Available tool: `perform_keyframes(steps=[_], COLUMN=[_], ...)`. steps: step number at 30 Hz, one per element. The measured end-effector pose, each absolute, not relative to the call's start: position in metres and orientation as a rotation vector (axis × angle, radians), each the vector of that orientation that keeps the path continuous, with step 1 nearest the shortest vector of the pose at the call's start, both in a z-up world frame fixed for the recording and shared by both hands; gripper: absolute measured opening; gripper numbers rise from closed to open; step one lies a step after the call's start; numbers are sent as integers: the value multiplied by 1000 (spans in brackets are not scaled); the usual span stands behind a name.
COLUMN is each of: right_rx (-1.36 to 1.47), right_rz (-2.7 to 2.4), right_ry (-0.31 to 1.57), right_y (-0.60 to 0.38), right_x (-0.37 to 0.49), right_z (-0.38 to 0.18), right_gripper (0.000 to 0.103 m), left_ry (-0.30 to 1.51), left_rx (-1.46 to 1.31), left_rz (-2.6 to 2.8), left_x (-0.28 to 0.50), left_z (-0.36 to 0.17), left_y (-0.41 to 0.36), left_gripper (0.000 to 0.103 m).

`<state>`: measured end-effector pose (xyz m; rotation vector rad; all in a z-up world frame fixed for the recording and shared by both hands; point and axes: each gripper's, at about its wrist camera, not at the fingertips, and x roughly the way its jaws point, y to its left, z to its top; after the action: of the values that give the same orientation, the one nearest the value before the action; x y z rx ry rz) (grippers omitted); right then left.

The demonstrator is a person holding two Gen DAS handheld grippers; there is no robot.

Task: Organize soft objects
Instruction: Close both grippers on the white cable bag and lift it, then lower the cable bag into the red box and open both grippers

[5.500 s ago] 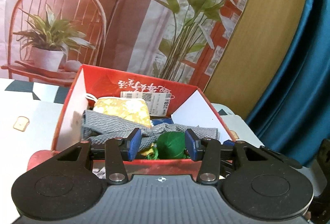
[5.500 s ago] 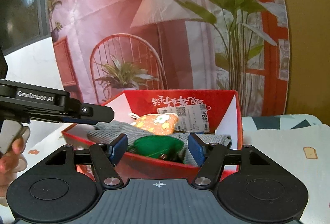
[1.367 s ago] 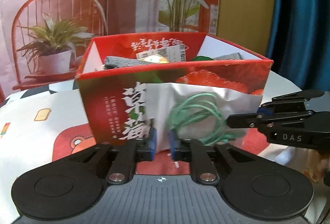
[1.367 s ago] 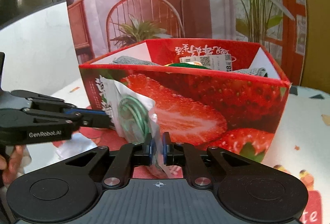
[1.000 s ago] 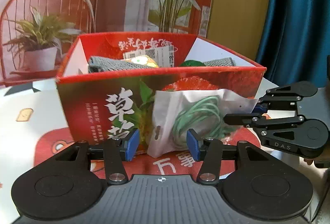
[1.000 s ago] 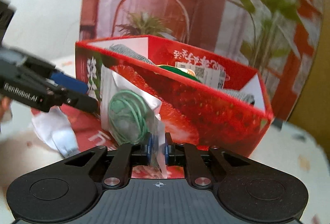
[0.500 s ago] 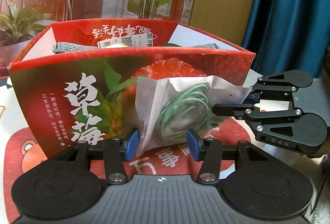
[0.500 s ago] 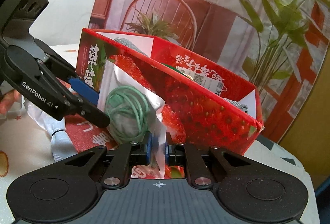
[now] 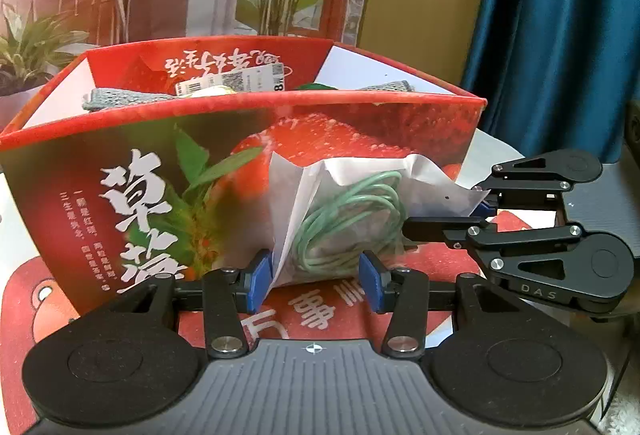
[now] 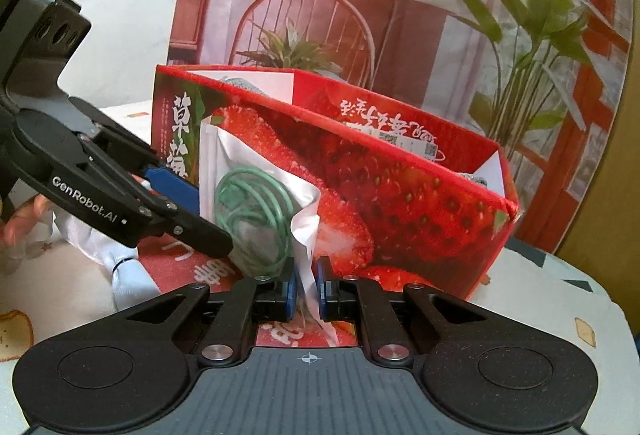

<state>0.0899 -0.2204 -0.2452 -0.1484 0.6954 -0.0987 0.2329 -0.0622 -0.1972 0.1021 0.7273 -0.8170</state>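
A clear plastic bag [image 9: 348, 219] with a coiled green cable inside stands against the front of the red strawberry box [image 9: 360, 139]. My right gripper [image 10: 307, 295] is shut on the bag's [image 10: 248, 203] thin side edge. My left gripper [image 9: 315, 281] straddles the bag's lower end. Its jaws are closing, and the blue pads sit just beside the plastic without squeezing it. Inside the box lie a grey knitted cloth [image 9: 120, 97] and other soft items, mostly hidden by the front wall.
The box [image 10: 420, 195] stands on a red printed mat [image 9: 312, 315] over a patterned tablecloth. A crumpled white cloth [image 10: 120, 263] lies left of the mat, by a person's hand [image 10: 24, 219]. A blue curtain [image 9: 560, 35] hangs at the right.
The left gripper let go of the bag and opened around it, then narrowed slightly. The right gripper has kept its hold. The bag now bulges and folds more against the box front.
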Motion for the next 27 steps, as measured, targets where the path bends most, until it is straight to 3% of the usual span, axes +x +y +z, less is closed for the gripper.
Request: perform_keyframes(steps=[13, 27], right_rx=[-135, -227], right_rz=[-126, -74], right_ry=[675, 536], right_y=[-224, -205], right_x=[84, 96], right_z=[-234, -186], right_gripper=[9, 9], left_ry=[699, 538], left_rx=[73, -99], left_rz=[-841, -745], left_x=[226, 211], left_z=[-186, -131], left_y=[-59, -21], left_gripper=[47, 47])
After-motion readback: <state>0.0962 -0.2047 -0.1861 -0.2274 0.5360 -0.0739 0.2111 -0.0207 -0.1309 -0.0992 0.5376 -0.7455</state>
